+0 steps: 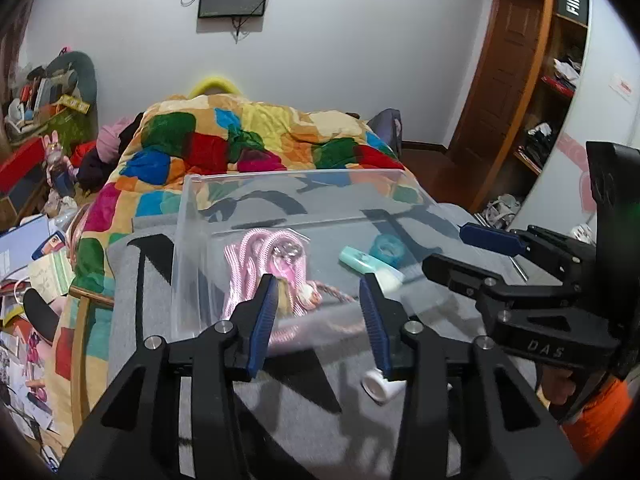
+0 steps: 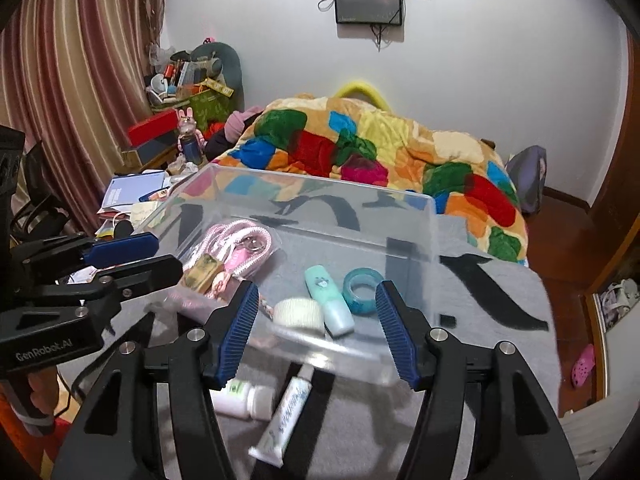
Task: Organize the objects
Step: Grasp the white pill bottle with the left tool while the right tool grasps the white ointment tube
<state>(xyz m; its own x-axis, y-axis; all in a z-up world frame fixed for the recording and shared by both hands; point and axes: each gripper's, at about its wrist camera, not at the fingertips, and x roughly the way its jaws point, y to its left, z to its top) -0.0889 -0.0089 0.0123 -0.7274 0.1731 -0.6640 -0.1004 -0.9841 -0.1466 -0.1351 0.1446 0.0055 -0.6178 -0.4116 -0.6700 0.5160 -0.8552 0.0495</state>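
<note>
A clear plastic bin (image 1: 192,240) (image 2: 434,228) stands on a grey cloth with black marks. Inside lie a pink cord bundle (image 1: 250,256) (image 2: 240,240), a mint tube (image 1: 362,261) (image 2: 330,300), a teal tape ring (image 1: 387,249) (image 2: 362,290) and a white tape roll (image 2: 299,311). My left gripper (image 1: 318,292) is open and empty at the bin's near wall. My right gripper (image 2: 316,300) is open and empty, also at the near wall. A white bottle (image 2: 244,398) (image 1: 378,386) and a white tube (image 2: 286,420) lie on the cloth in front of the bin.
A bed with a multicoloured quilt (image 1: 256,140) (image 2: 380,148) lies behind the bin. Cluttered papers and boxes (image 1: 28,264) (image 2: 132,196) fill the left side. A wooden door and shelves (image 1: 520,80) stand at the right. A pink shoe (image 2: 583,364) lies on the floor.
</note>
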